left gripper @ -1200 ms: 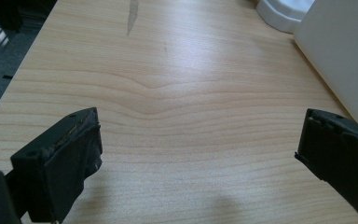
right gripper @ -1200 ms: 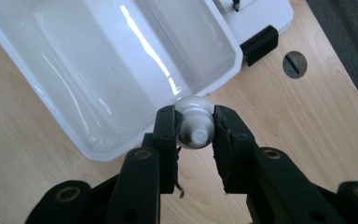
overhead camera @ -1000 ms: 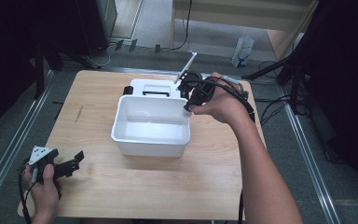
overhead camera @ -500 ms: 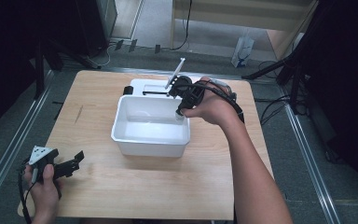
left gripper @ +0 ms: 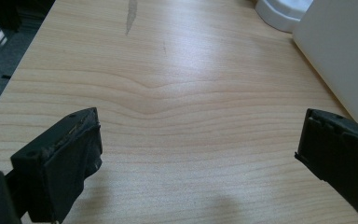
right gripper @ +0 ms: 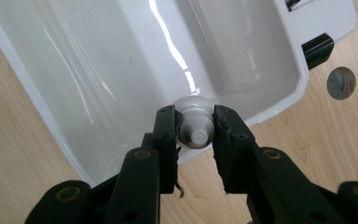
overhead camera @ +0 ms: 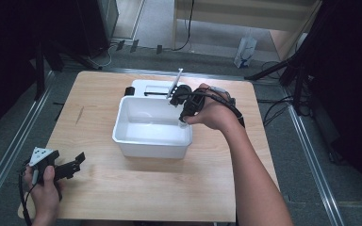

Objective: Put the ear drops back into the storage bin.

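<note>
fingers (right gripper: 168,135) of the right gripper (right gripper: 195,133) are closed on a small white tube (right gripper: 195,127), pinching it from both sides at its ribbed neck just below the nozzle, which points back toward the camera. that grip likely keeps the body hanging straight down between the pads (it is mostly hidden behind them, so i cannot tell its length). directly beneath the pads lies the white tub (right gripper: 98,70), its rim edge just under them, so the tube seems poised for lowering or dropping inside. beyond the tub, off to one side of the fingers, a white scale (overhead camera: 148,87) with a black tab sits touching or just behind the tub. in the high view a pale stick-like end (overhead camera: 175,82) rises above the hand (overhead camera: 212,113). well away, the left gripper (left gripper: 196,154) rests near the table (left gripper: 168,70) corner, jaws spread wide and empty, apparently parked out of the way.
</note>
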`<state>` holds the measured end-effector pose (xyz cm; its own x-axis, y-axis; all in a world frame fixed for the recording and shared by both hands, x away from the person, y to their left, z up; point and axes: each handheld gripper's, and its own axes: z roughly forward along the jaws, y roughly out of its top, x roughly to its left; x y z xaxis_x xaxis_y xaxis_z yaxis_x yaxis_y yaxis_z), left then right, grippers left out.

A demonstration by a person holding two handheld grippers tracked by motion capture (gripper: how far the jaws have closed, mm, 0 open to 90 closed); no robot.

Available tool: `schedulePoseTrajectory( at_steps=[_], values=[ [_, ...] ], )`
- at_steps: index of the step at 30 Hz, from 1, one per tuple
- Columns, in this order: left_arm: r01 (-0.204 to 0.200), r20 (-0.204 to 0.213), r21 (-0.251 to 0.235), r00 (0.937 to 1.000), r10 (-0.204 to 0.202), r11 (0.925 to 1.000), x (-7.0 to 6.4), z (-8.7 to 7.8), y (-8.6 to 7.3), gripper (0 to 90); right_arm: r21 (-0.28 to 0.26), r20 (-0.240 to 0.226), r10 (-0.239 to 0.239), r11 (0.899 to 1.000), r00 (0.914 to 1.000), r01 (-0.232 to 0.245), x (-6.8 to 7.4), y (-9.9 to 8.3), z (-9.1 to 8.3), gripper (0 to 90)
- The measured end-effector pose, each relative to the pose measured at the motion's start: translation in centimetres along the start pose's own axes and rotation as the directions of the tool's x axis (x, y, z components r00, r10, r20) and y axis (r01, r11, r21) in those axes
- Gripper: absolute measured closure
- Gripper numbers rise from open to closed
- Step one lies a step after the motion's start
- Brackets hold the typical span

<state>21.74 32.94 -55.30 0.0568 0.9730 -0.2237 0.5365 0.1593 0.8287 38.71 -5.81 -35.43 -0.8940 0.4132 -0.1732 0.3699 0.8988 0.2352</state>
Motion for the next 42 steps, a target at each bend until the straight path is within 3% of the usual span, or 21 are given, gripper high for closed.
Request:
schedulePoseTrajectory(
  at_steps=[13, 17, 25, 33, 42],
  values=[
    [0.002, 0.004, -0.002, 1.0, -0.002, 1.0, 0.0, 0.0, 0.0, 0.5, 0.05, 0.01, -0.082, 0.995, 0.9966, 0.082, 0.3, -0.4, 3.3, 71.7],
    [0.004, 0.005, -0.002, 1.0, -0.004, 1.0, 0.0, 0.0, 0.0, 0.6, 0.043, 0.003, -0.098, 0.994, 0.9952, 0.098, 0.3, -0.5, 4.1, 71.7],
    [-0.001, 0.007, 0.002, 1.0, 0.001, 1.0, 0.0, 0.0, 0.0, 0.5, 0.054, -0.003, -0.161, 0.985, 0.9869, 0.161, 0.6, -0.8, 6.3, 71.6],
    [-0.003, 0.013, 0.006, 0.9999, 0.002, 1.0, 0.0, 0.0, 0.0, 0.6, 0.078, -0.042, -0.166, 0.983, 0.9853, 0.169, 0.6, -0.6, 7.9, 71.6],
    [-0.006, 0.015, 0.012, 0.9999, 0.005, 0.9999, 0.1, 0.0, 0.0, 0.6, 0.106, -0.058, -0.143, 0.983, 0.988, 0.149, 0.3, -0.4, 8.3, 71.6]
  ],
)
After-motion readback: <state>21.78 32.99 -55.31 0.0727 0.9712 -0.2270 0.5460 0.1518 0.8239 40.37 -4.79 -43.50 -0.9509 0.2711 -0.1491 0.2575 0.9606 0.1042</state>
